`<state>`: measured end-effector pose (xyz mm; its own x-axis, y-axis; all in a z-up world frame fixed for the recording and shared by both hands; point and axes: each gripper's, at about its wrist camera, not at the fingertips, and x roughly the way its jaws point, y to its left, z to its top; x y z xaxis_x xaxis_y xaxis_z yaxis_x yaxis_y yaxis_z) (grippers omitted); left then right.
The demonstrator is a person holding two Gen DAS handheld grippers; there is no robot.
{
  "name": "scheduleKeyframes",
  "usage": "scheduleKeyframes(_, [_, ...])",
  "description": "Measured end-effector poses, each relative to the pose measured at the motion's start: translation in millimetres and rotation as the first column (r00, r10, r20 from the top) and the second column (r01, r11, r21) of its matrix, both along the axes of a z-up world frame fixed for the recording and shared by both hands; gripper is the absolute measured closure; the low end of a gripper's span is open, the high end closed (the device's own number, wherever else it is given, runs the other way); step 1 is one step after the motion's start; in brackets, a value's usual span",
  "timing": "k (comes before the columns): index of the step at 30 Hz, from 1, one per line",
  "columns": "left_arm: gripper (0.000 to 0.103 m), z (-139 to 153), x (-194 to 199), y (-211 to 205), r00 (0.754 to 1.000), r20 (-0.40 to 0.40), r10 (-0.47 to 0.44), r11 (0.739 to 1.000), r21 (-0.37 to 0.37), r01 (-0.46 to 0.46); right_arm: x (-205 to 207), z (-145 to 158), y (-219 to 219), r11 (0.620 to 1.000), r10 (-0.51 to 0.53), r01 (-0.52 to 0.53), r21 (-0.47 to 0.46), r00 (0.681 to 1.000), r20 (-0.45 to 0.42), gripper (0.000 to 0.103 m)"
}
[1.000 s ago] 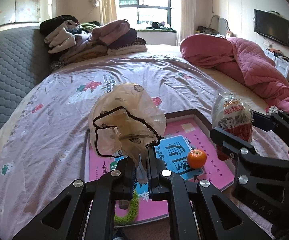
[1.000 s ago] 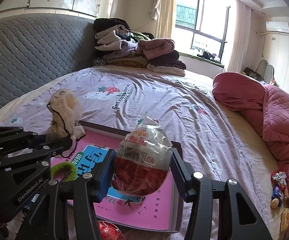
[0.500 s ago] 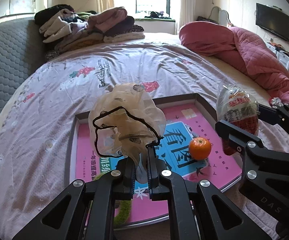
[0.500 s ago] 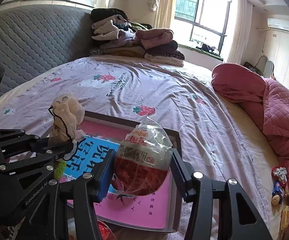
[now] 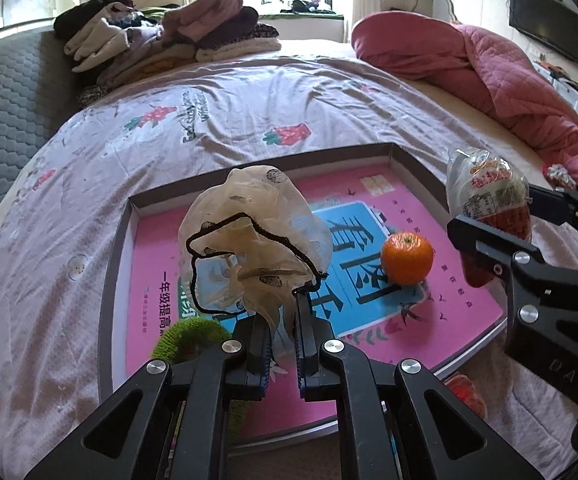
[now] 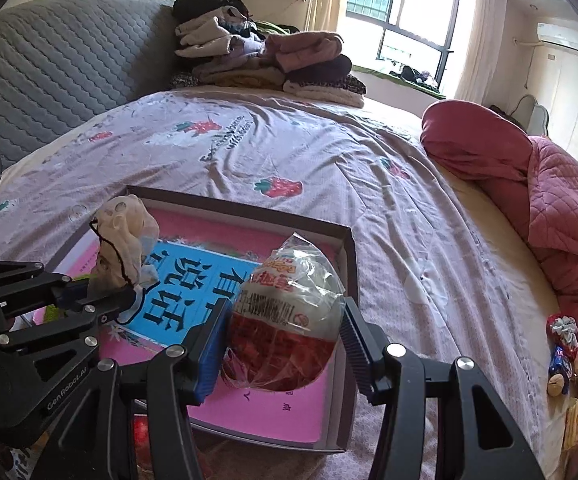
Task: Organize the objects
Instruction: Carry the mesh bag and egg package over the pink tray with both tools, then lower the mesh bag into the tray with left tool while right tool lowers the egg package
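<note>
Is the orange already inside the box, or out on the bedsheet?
Inside. The orange rests on the pink book lining the box, within its raised walls; neither gripper touches it.

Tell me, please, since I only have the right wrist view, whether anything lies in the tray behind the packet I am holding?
Observer: Yes. An orange sits on the blue print in the tray, hidden from you by the packet.
Operator: Thank you. How is the left gripper holding the beige net pouch?
Observer: The left gripper pinches only its lower tail, jaws nearly together; the rest of the beige net pouch stands above the fingers.
Operator: And the green thing beside it?
Observer: The green fuzzy item lies in the tray's near left part, partly hidden by the gripper.
</note>
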<state>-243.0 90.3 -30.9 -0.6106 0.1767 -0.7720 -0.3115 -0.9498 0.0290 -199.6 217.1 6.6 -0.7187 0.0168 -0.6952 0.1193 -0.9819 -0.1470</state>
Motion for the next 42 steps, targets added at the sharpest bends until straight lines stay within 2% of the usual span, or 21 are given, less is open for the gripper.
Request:
scheduleKeyframes(21, [0.092, -9.4, 3.1, 6.7, 0.997, 0.051, -0.057, 0.998, 0.03, 0.056, -3.7, -38.7, -2.0, 0.998, 0.012, -0.02, 0.056, 0.991, 0.133, 0.049])
scheduleKeyframes(38, [0.09, -22.6, 0.5, 9.2, 0.991, 0.116, -0.063, 0.998, 0.033, 0.059, -5.3, -42.5, 0.0, 0.999, 0.006, -0.013, 0.051, 0.991, 0.137, 0.049])
scheduleKeyframes(42, [0.088, -22.1, 0.1, 7.6, 0.989, 0.132, -0.069, 0.996, 0.061, 0.062, -5.7, -42.1, 0.6, 0.999, 0.005, -0.011, 0.045, 0.99, 0.14, 0.049])
